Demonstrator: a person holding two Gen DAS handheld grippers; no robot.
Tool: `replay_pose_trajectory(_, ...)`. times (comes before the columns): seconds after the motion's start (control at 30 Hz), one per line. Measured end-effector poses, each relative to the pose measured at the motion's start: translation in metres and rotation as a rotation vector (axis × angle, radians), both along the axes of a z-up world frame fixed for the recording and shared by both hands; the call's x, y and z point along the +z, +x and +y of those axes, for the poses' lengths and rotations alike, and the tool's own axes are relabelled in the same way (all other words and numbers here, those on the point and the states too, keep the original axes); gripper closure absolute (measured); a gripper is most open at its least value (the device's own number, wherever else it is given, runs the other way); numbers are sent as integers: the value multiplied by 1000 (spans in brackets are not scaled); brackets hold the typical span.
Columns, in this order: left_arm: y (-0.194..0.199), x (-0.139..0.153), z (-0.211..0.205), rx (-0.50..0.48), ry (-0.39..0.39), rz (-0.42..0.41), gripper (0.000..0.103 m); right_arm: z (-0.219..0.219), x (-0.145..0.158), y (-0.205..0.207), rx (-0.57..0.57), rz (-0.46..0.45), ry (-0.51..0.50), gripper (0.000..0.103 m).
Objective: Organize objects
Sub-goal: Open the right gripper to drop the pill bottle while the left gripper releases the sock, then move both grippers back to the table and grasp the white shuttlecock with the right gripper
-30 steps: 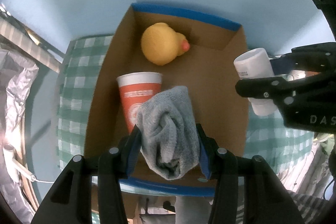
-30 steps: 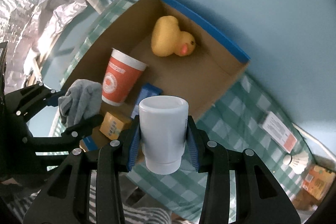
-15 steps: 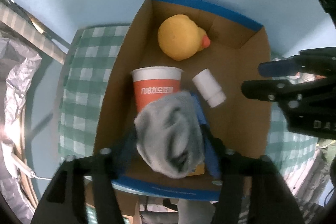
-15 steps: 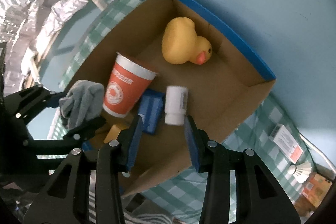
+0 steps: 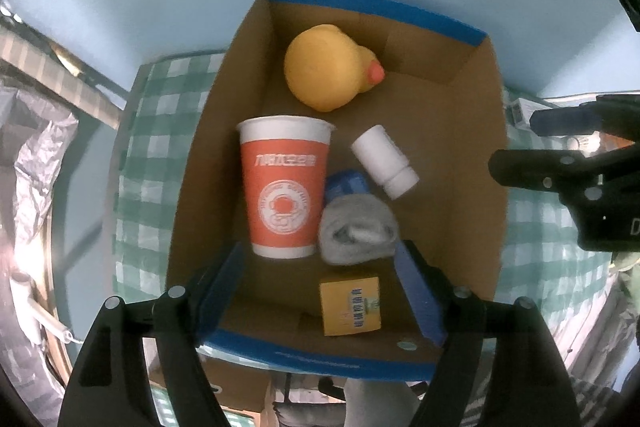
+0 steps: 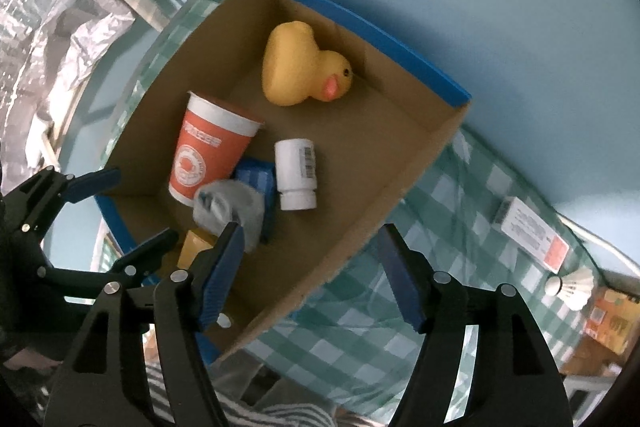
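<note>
A cardboard box with blue rims [image 5: 472, 155] [image 6: 400, 163] holds a yellow rubber duck [image 5: 326, 67] [image 6: 300, 67], an upright orange paper cup [image 5: 284, 187] [image 6: 208, 147], a white bottle on its side [image 5: 384, 161] [image 6: 296, 175], a rolled grey cloth [image 5: 358, 231] [image 6: 228, 207], a blue box [image 5: 346, 183] [image 6: 258, 179] and a small yellow box [image 5: 350, 305] [image 6: 194, 247]. My left gripper [image 5: 320, 291] is open and empty above the box's near end. My right gripper [image 6: 310, 275] is open and empty over the box's right wall.
The box sits on a green checked tablecloth [image 6: 460, 227] against a light blue wall. To the right lie a white and red packet [image 6: 528, 227], a shuttlecock [image 6: 572, 285] and an orange carton [image 6: 612, 319]. Silver foil [image 6: 48, 7] hangs at the left.
The right gripper opened and dropped the white bottle into the box. The left gripper opened and released the grey cloth, which now lies beside the cup. Both grippers have pulled back.
</note>
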State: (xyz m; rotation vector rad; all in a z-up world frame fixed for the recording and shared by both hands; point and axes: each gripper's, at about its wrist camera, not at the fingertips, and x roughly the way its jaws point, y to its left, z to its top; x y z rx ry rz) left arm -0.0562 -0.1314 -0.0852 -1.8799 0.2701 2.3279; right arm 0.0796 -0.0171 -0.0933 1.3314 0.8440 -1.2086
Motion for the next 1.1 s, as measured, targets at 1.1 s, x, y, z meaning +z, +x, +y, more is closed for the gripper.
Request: replay_pose_trajectory(1.1,-1,6,168,-374,-42,47,23,123,-14,-136,-341,12,57,30)
